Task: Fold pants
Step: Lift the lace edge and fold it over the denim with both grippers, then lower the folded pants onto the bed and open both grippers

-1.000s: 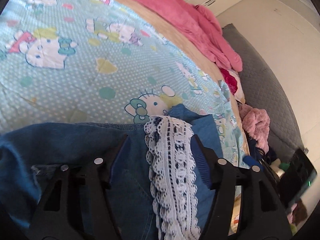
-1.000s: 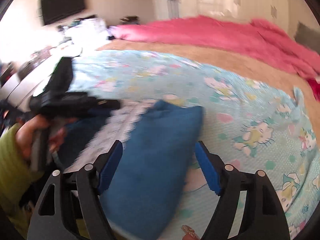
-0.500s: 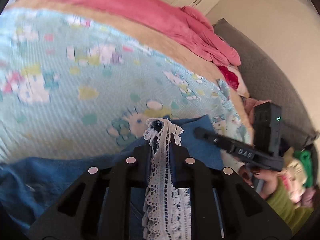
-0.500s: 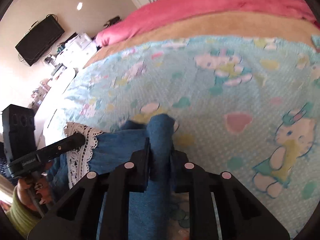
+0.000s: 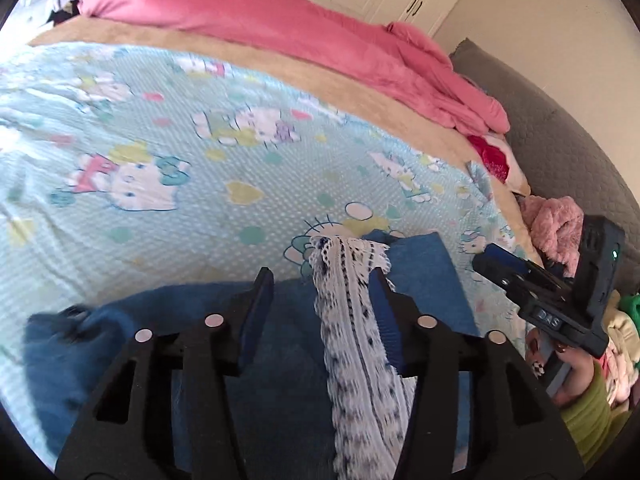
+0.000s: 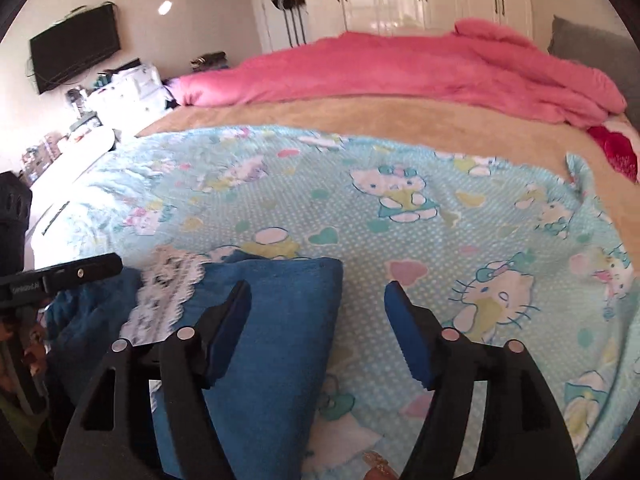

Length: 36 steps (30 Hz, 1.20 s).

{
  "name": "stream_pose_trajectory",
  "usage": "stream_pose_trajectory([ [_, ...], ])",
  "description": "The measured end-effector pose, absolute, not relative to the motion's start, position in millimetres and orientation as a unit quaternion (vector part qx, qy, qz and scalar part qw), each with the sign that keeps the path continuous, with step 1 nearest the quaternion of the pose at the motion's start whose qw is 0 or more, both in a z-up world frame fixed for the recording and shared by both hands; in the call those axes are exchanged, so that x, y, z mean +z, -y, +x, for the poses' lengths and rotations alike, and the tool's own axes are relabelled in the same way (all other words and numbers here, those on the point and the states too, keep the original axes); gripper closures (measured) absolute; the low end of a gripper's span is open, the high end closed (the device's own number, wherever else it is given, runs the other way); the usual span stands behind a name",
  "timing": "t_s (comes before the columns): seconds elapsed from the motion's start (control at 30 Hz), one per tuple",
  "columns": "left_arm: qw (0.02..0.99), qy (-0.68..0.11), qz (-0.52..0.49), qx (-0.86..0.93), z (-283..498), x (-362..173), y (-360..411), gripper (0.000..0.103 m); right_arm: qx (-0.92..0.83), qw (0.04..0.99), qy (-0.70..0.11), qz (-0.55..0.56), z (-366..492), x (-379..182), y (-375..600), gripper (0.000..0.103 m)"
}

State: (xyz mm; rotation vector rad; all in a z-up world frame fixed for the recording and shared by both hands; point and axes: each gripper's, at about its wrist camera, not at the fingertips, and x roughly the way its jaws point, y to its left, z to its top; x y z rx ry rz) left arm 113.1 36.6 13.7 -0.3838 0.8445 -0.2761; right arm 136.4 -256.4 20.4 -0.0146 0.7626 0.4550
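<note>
The pants, blue denim with a white lace trim along one edge, lie on the cartoon-print sheet at the near edge of the bed, at about six o'clock in both wrist views. Beyond the sheet, toward twelve o'clock, runs a tan blanket, and past that a pink duvet is bunched against the wardrobe side.

The left gripper hangs over the lace strip with its jaws opening. The lace and denim sit between the fingers, and the lace brushes the inner face of the right-hand finger, yet nothing is pinched; the cloth looks let go. The right gripper is likewise spreading apart over the folded blue leg end. That fold lies against its left-hand finger, while the other finger stands clear above the bare sheet, so it grasps nothing either.

Both tools point down at a slant toward the same short edge of the garment, the right one appearing at three o'clock in the left view, held by a hand in a green sleeve. Judging by this, the two corners are probably being set down together so the layers stay aligned and the fold lies flat. The far end of the pants, at eight o'clock in the left view, is rumpled and blurred.
</note>
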Motion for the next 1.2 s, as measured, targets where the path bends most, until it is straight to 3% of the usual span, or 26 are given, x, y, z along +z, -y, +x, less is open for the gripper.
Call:
stream_pose_trajectory([
  [0.17, 0.889, -0.406, -0.175, -0.122, 66.8, 24.6, -42.2, 0.048, 0.266, 0.896, -0.353, -0.044, 92.0, 29.4, 250.4, 0.035],
  [0.67, 0.848, -0.47, -0.194, -0.151, 3.7, -10.4, -2.8, 0.048, 0.329, 0.855, -0.386, -0.112, 20.9, -2.9, 226.2, 0.035],
  [0.77, 0.843, -0.477, -0.205, -0.139, 5.7, -19.8, 0.0, 0.032, 0.334, 0.85, -0.389, -0.118, 17.5, -6.6, 226.1, 0.035],
  [0.87, 0.841, -0.478, -0.212, -0.14, 8.3, -24.5, 3.8, 0.032, 0.34, 0.848, -0.391, -0.114, 16.4, -9.2, 226.7, 0.035],
  [0.93, 0.84, -0.481, -0.211, -0.136, 9.7, -27.7, 7.7, 0.04, 0.343, 0.844, -0.396, -0.111, 16.4, -12.6, 226.0, 0.035],
  [1.0, 0.835, -0.488, -0.21, -0.14, 11.0, -32.6, 14.5, 0.075, 0.346, 0.839, -0.405, -0.111, 17.9, -16.8, 224.9, 0.035],
  [1.07, 0.838, -0.49, -0.195, -0.14, 10.1, -34.0, 20.4, 0.09, 0.348, 0.832, -0.415, -0.118, 17.3, -23.7, 221.5, 0.035],
  [1.2, 0.84, -0.479, -0.204, -0.15, 3.9, -24.7, 10.4, 0.094, 0.358, 0.831, -0.412, -0.113, 12.6, -18.9, 219.8, 0.035],
])
